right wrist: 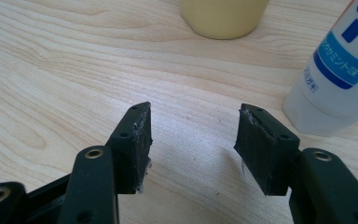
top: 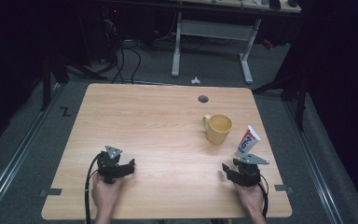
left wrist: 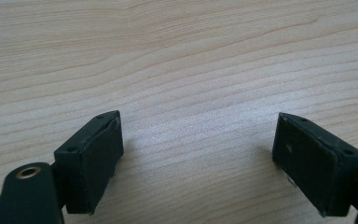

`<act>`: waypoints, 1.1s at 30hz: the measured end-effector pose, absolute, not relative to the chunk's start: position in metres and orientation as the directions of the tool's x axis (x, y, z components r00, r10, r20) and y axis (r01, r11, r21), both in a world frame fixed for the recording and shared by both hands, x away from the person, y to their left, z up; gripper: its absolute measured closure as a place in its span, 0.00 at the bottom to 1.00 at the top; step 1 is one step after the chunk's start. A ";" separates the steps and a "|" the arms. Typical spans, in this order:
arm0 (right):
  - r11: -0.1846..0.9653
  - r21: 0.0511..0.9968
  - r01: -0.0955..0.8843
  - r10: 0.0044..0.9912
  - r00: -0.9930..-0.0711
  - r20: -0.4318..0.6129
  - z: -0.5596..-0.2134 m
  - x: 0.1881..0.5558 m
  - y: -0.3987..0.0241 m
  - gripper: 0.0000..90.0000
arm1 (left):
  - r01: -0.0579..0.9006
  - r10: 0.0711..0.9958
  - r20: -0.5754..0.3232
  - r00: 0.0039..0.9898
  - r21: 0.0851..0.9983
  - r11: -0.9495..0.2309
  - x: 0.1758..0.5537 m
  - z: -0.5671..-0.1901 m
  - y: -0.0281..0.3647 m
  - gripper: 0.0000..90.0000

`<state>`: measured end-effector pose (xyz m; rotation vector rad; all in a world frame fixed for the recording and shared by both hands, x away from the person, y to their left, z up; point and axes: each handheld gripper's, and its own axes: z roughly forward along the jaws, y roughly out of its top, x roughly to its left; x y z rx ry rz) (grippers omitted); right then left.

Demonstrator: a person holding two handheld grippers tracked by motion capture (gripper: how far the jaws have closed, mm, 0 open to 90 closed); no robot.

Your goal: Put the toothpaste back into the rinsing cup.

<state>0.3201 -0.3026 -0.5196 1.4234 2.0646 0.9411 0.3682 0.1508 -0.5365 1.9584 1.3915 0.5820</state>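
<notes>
right gripper [right wrist: 193, 140] gapes empty just short of the tube [right wrist: 340, 74], right of the mug [top: 218, 128]; left gripper [left wrist: 198, 158] open; nothing grasped yet.

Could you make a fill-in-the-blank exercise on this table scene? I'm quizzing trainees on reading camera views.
1. The mug on the table is ____ in colour.
2. The tube stands on its cap, just beyond the ____ gripper.
3. Between the jaws of the left gripper lies only bare ____.
4. The mug's handle points toward the ____ side of the high view.

Missing words: yellow; right; table; left
</notes>
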 end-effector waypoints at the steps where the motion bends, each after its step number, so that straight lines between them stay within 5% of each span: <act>1: 0.232 0.751 0.618 0.933 -0.359 0.007 -0.520 0.320 -0.303 0.51 | 0.649 0.942 -0.017 0.336 0.728 -0.219 0.368 -0.536 0.151 0.18; 33: 0.156 0.755 0.637 0.966 -0.259 0.019 -0.516 0.309 -0.335 0.53 | 0.649 0.942 -0.017 0.336 0.728 -0.219 0.368 -0.537 0.151 0.18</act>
